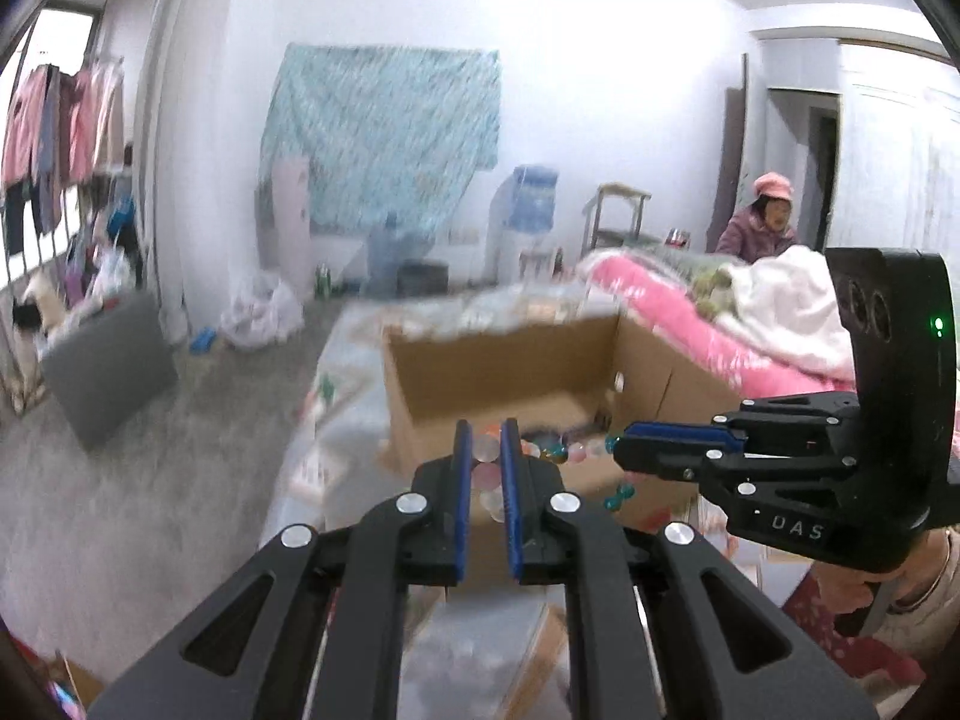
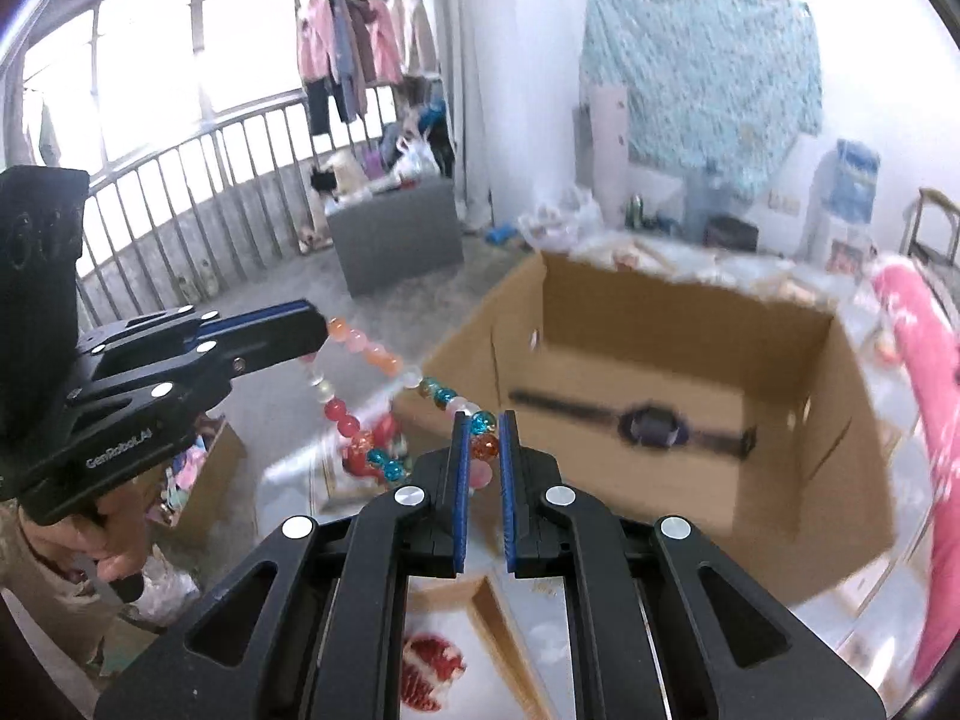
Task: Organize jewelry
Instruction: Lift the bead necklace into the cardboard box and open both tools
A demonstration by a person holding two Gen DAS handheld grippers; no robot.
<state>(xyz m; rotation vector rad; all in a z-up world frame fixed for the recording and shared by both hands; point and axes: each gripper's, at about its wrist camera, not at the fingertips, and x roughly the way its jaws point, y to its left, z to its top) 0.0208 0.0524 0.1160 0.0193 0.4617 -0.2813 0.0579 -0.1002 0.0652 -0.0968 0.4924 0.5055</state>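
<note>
Black fingers (image 2: 480, 438) of right gripper nearest, clenched on a bead necklace (image 2: 384, 360); strand stretched leftward to left gripper (image 2: 312, 324), likewise clenched on it. Beyond the fingers, open cardboard box (image 2: 810, 420) on plastic-covered surface (image 2: 864, 588), a watch (image 2: 651, 427) inside. Farther off: grey floor, railing, hanging clothes, pink bedding to the right.

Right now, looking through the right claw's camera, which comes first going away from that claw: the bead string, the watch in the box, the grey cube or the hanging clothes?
1. Bead string: pinched in the right claw.
2. Watch: just ahead, on the cardboard box floor.
3. Grey cube: beyond, left, on the floor.
4. Hanging clothes: farthest, up left by the window.
</note>
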